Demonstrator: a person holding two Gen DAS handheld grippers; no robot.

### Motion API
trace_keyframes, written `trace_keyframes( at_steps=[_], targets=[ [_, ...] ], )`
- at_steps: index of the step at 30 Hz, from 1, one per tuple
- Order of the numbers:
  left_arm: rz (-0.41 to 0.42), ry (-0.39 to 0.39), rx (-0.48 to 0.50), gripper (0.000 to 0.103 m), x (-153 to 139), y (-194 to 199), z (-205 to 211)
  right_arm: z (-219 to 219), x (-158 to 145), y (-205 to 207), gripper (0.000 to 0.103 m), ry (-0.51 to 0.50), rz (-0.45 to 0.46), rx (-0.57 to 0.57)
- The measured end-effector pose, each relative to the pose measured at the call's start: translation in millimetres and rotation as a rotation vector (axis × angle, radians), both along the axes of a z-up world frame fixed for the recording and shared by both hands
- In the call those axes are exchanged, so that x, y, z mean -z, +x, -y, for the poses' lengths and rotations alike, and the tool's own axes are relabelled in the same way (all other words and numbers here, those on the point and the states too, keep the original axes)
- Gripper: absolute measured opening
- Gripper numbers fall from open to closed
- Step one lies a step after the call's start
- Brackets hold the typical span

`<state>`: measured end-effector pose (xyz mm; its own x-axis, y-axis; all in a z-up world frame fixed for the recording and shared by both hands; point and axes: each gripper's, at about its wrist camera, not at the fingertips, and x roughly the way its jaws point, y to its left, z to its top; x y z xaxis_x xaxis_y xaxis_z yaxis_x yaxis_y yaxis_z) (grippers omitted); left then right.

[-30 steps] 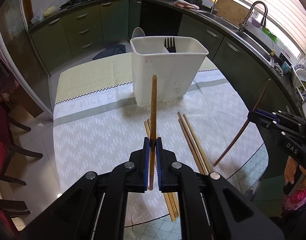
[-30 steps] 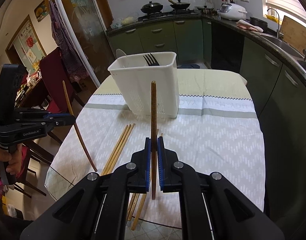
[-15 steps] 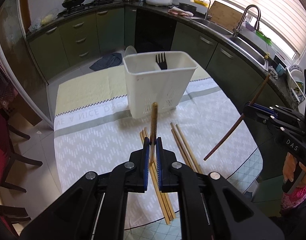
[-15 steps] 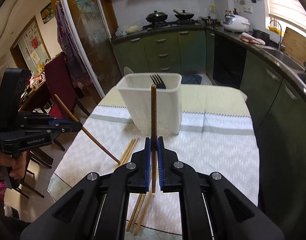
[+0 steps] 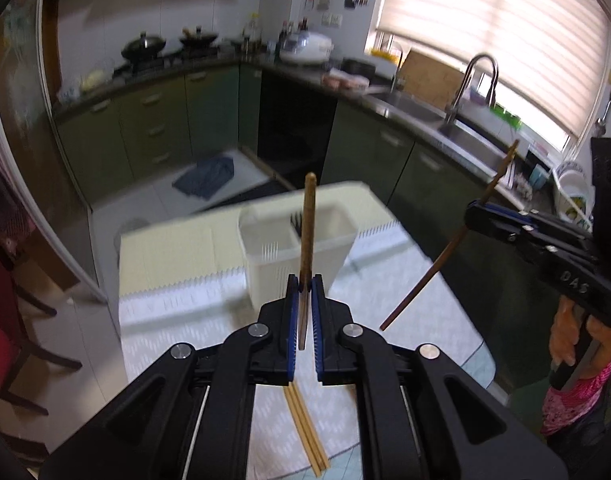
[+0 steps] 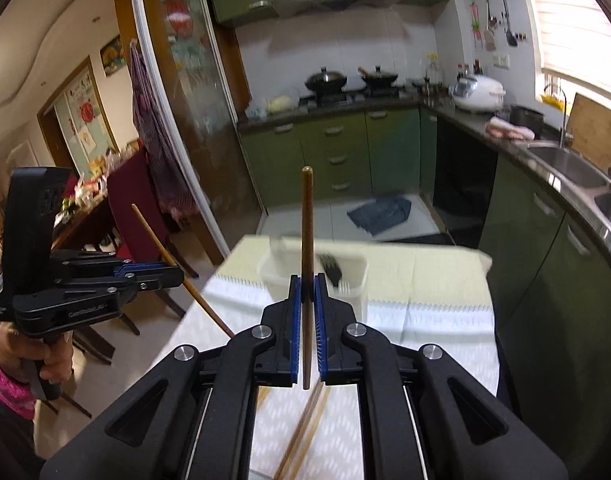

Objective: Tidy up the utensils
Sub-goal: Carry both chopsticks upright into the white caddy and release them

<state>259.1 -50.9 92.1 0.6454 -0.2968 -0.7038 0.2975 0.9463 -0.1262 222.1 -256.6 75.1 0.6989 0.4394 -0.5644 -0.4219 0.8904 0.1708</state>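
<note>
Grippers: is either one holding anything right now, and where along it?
Both. The left gripper clamps a brown chopstick near its lower end; the right gripper clamps a second brown chopstick a little below its middle.

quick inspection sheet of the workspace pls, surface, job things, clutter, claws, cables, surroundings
surface: table under a patterned cloth
job's things: white utensil holder with a black fork inside; loose chopsticks lying on the cloth
clutter: nothing seen
grippers: left claw shut on a chopstick; right claw shut on a second chopstick; both held above the table
cables: nothing seen
surroundings: green cabinets, sink, woks on the stove, blue cloth on the floor
</note>
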Motion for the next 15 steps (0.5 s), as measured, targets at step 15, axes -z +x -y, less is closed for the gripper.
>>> trace_keyframes(
  at_steps=[15],
  targets=[
    [0.231,-0.028,-0.055,0.007,-54,63,7,-19,-41,102,0.007,0.041,0.095,0.097]
  ],
)
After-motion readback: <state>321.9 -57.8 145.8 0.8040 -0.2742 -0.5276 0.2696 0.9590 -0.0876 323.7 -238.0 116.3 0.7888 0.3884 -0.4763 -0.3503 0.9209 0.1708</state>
